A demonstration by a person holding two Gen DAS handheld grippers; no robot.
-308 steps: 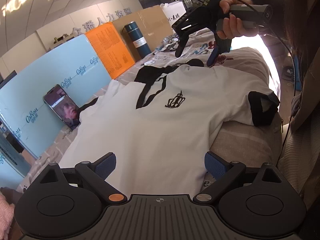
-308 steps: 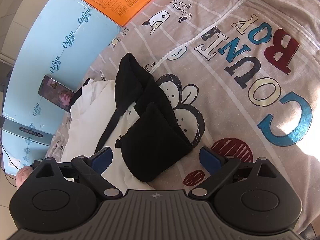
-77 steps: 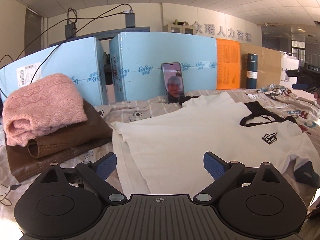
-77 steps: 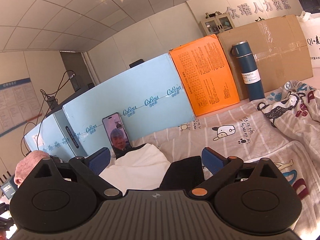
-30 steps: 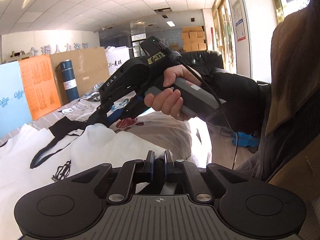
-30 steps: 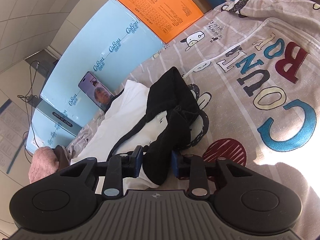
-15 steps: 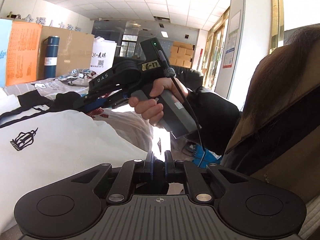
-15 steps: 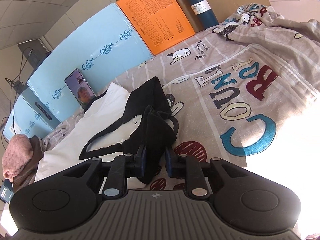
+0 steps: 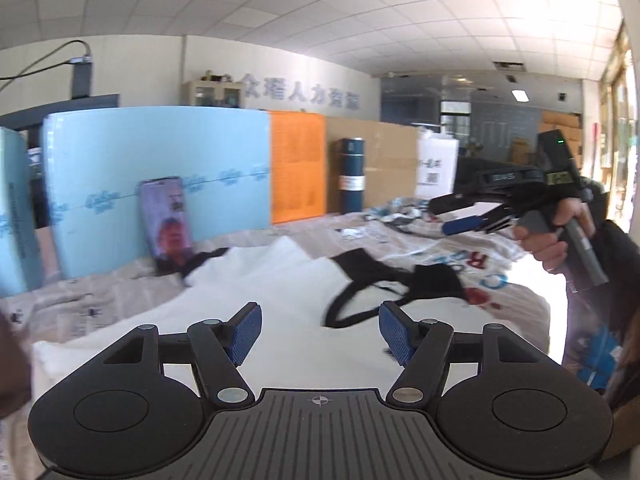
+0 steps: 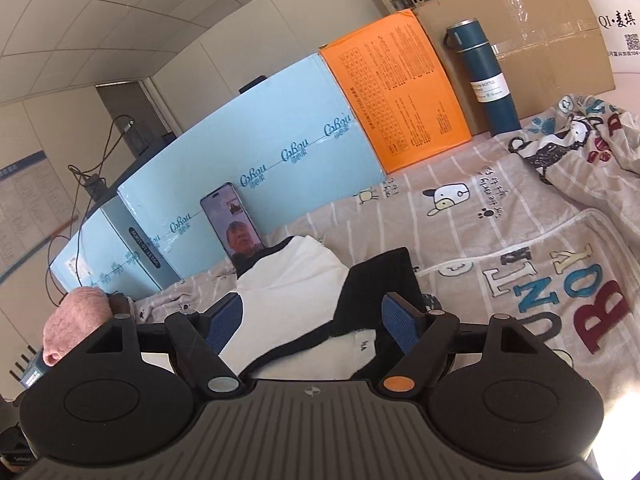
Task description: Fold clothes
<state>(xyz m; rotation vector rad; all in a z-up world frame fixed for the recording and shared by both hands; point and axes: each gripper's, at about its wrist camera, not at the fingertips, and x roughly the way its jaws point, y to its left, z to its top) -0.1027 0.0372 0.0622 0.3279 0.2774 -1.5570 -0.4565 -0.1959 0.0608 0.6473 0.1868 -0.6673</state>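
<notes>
At the far left of the right wrist view, a folded pink knitted sweater [image 10: 76, 318] is seen resting on a brown garment [image 10: 118, 302], apparently set apart there as a pile of its own. A smartphone [image 10: 234, 226] is propped upright against the light blue foam boards [image 10: 256, 160], its lit screen turned toward the bed, presumably so that it can be watched during the work.

In the middle, the white T-shirt [image 9: 224, 308] with black collar and black sleeve trim is spread on the bed [image 10: 500, 216], whose cartoon-printed sheet serves as the folding surface. The shirt's body is laid fairly flat, while the black collar [image 9: 364, 280] and a black sleeve cuff [image 9: 438, 284] are bunched at its right side, so the fold is judged incomplete.

The left tongs [image 9: 319, 332] are held released above the shirt's near part, nothing being gripped between the blue pads. The right tongs [image 10: 312, 322] are likewise spread apart and empty, hovering over the collar end.

Further right, an orange board [image 10: 400, 92] and a cardboard box [image 10: 540, 28] are stood against the back, their contents not being shown. A dark blue thermos bottle [image 10: 486, 76] is stood closed before the box; what it holds cannot be told.
</notes>
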